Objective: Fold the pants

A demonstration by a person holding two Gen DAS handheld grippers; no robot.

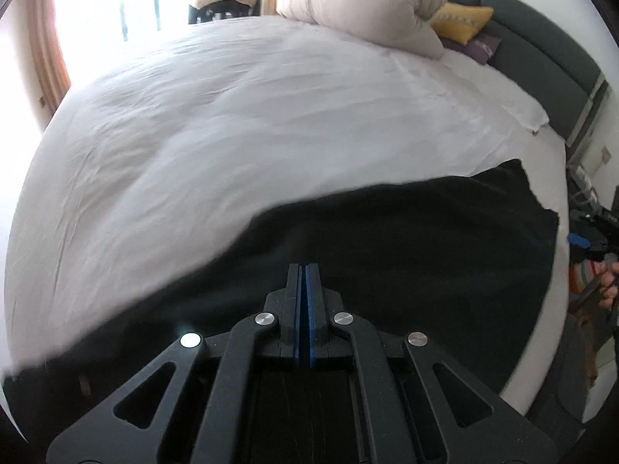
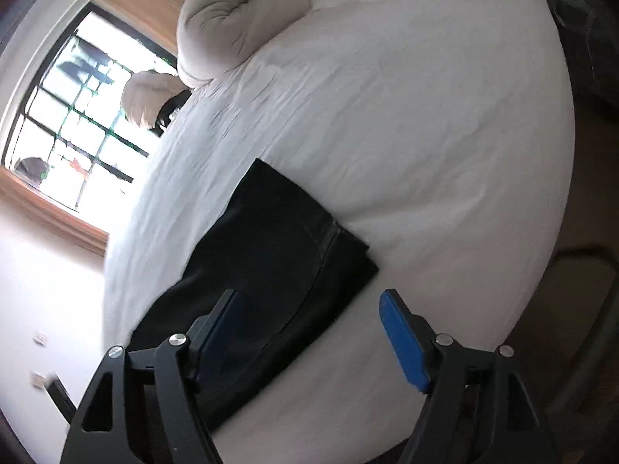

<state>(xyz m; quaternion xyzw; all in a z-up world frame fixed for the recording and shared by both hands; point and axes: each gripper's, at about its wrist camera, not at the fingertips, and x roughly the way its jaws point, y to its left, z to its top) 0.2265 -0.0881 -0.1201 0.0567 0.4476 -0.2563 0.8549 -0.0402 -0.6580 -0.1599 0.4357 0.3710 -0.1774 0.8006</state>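
Tongs on the left hand, the left tongs (image 1: pixel 303 270), stand with their blue pads pressed together over the black pants (image 1: pixel 406 255); whether a thin fold of cloth is caught between the tips cannot be made out against the dark fabric. Right tongs (image 2: pixel 309 301) gape wide with nothing between the pads: the left finger hangs over the near part of the pants (image 2: pixel 271 255), the right finger over bare white bed sheet (image 2: pixel 425 135). The pants lie flat on the near side of the bed; in the left wrist view they fill the near half, and their left end runs out of sight under the tongs' frame and into motion blur. In the right wrist view one end shows a stitched band or hem with a squared corner, while the near end is hidden behind the left finger. Far across the bed a rolled pale duvet (image 1: pixel 367 4) rests near the grey headboard (image 1: pixel 541 38), with a yellow cushion (image 1: pixel 462 21) half tucked behind it. A bright window (image 2: pixel 73 123) washes out the far left. At the right edge of the left wrist view, a hand (image 1: pixel 607 282) on a black device is cut off by the lens rim.
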